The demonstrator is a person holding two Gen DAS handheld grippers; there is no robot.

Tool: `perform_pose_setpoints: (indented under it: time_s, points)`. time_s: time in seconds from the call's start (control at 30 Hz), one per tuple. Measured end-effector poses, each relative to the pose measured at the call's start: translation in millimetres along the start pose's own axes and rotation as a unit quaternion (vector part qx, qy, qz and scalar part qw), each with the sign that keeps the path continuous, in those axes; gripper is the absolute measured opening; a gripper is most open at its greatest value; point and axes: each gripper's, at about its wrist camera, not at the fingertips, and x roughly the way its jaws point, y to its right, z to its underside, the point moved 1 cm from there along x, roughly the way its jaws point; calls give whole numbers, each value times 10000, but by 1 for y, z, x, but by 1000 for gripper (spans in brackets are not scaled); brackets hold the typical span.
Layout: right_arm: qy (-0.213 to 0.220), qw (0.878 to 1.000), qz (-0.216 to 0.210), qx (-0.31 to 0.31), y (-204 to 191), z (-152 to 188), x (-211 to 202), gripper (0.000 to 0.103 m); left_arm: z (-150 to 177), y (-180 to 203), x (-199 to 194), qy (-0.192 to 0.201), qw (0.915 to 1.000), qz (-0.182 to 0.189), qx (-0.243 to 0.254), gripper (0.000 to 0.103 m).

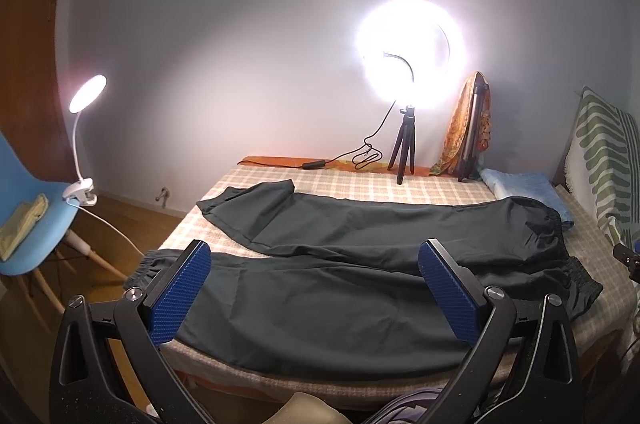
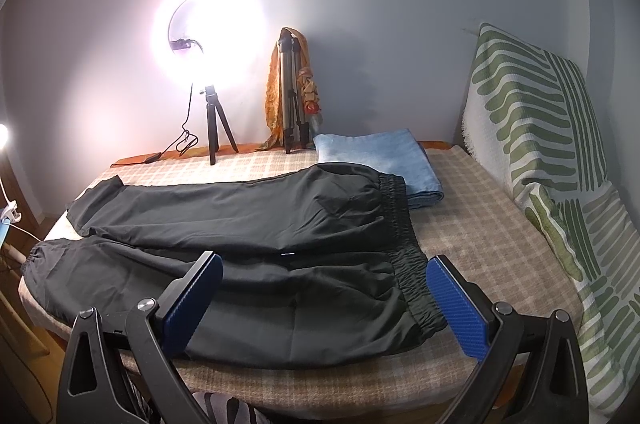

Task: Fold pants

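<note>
Dark green-black pants lie spread flat across the checked bed, legs pointing left and the elastic waistband at the right. The two legs lie side by side, the far one slightly angled away. My left gripper hovers open above the near leg, blue pads wide apart, holding nothing. My right gripper is open too, hanging over the near hip area with its right finger just past the waistband edge. Neither gripper touches the cloth.
A lit ring light on a small tripod and a folded tripod draped with an orange scarf stand at the back wall. A folded blue towel lies beside the waistband. A green-striped cushion is at right. A blue chair with a clip lamp stands left.
</note>
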Motion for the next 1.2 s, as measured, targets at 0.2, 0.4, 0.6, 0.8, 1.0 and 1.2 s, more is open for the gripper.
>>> perform_pose_setpoints:
  time_s: [0.2, 0.4, 0.6, 0.8, 1.0, 1.2]
  points:
    - [20, 10000, -4, -21, -1, -1, -1, 103, -1, 0, 0, 2, 10000, -4, -5, 103]
    - [28, 10000, -9, -41, -3, -1, -2, 103, -2, 2, 0, 10, 10000, -3, 2, 103]
    - [10, 10000, -31, -75, -6, -2, -3, 103, -2, 2, 0, 10, 10000, -3, -1, 103]
    - [24, 10000, -45, -74, -7, -1, -3, 103, -2, 2, -1, 6, 10000, -7, 1, 103]
    - [13, 10000, -54, -66, -7, -2, -3, 103, -4, 1, 0, 7, 10000, -8, 2, 103]
    - [9, 10000, -62, -56, -7, -2, -2, 103, -4, 1, 0, 8, 10000, -8, 8, 103]
